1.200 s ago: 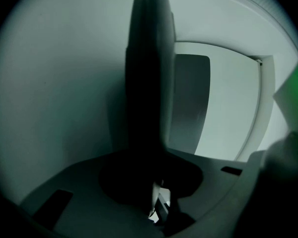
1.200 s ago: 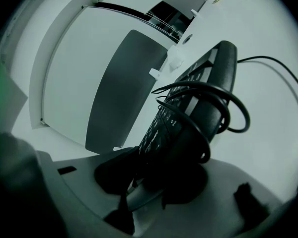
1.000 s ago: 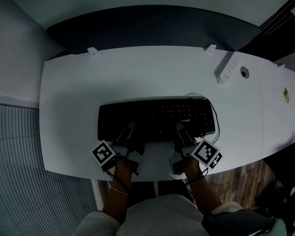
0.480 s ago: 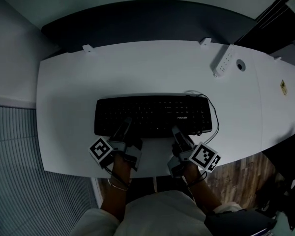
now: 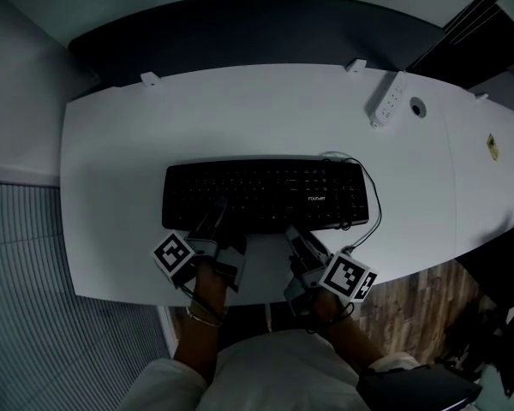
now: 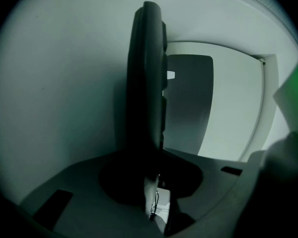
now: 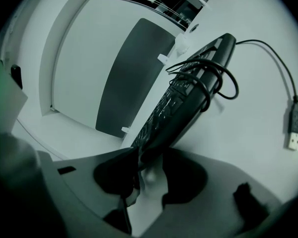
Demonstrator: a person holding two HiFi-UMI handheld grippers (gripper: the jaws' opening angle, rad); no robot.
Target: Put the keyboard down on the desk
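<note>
Keyboard [image 5: 265,193] lies flat on desk [image 5: 240,118], near the front edge. My left gripper [image 5: 218,214] pinches its near edge. Right gripper [image 5: 293,235]: jaws have just been opening, now spread, keyboard edge loose at their tips.

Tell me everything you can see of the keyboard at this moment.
The keyboard is black and plastic-looking, full width with a number pad. It lies flat, keys up, on the white desk near its front edge. Its thin black cable loops about the right end, and the USB plug lies loose on the desk. The left gripper clamps its near edge. The right gripper has just been opening, with that edge between its parted jaws.
</note>
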